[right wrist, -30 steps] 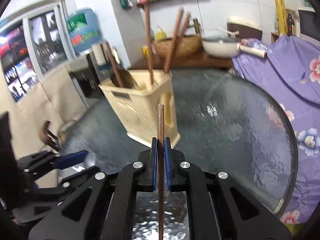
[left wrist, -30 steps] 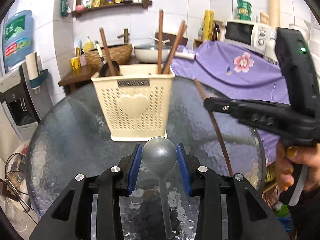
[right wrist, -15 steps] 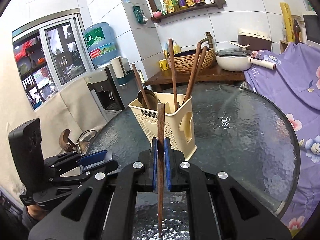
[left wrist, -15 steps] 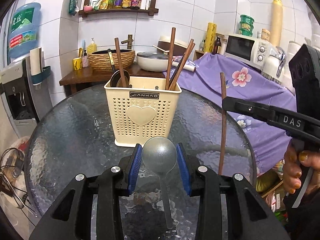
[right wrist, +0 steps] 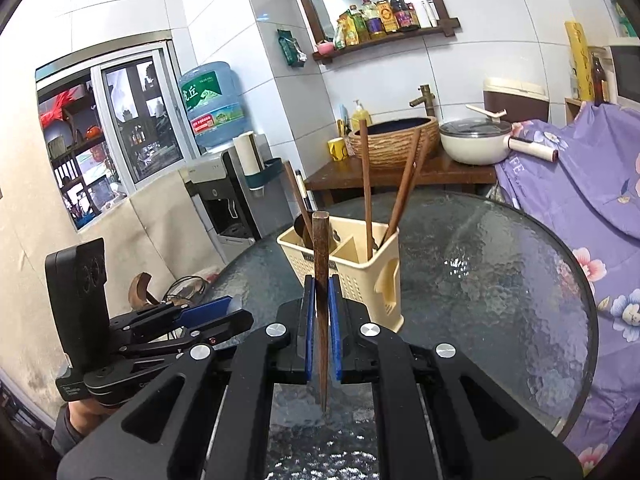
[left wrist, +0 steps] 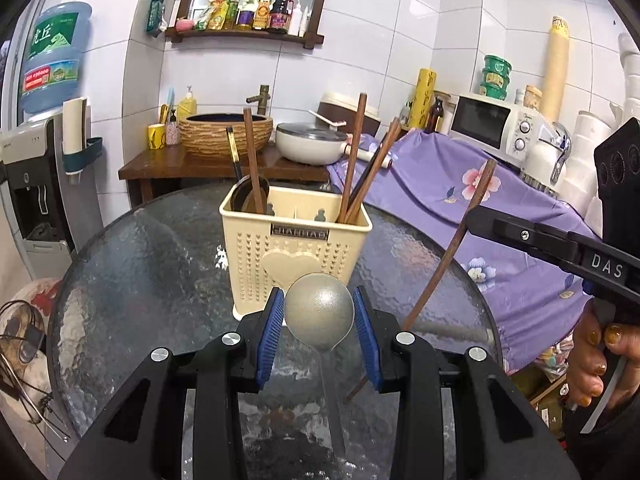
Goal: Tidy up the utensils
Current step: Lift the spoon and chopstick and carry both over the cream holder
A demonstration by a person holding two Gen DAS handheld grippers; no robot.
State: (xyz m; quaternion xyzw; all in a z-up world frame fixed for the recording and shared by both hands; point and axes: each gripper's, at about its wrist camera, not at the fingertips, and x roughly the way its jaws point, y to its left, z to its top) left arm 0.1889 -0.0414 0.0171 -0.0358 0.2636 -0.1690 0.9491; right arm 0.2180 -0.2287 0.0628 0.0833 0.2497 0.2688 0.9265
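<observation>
A cream perforated utensil holder (left wrist: 296,256) stands on the round glass table (left wrist: 140,260), with several brown chopsticks (left wrist: 352,168) and a dark ladle upright in it. My left gripper (left wrist: 318,320) is shut on the bowl of a grey spoon (left wrist: 319,304), just in front of the holder; the handle hangs down. From the right comes my right gripper (left wrist: 472,216), shut on a brown chopstick (left wrist: 452,248) that leans over the table. In the right wrist view the right gripper (right wrist: 321,320) pinches that chopstick (right wrist: 320,248) upright before the holder (right wrist: 360,276), with the left gripper (right wrist: 216,312) lower left.
A purple flowered cloth (left wrist: 460,192) covers furniture right of the table. Behind stands a wooden side table (left wrist: 176,164) with a woven basin and a white pot (left wrist: 308,144). A water dispenser (left wrist: 28,184) is at the left, a microwave (left wrist: 492,128) at the back right.
Both grippers have risen above the table with their loads still gripped. The chopstick in the right gripper has swung from slanted to upright, then leaning right. The holder now sits lower and farther off.
</observation>
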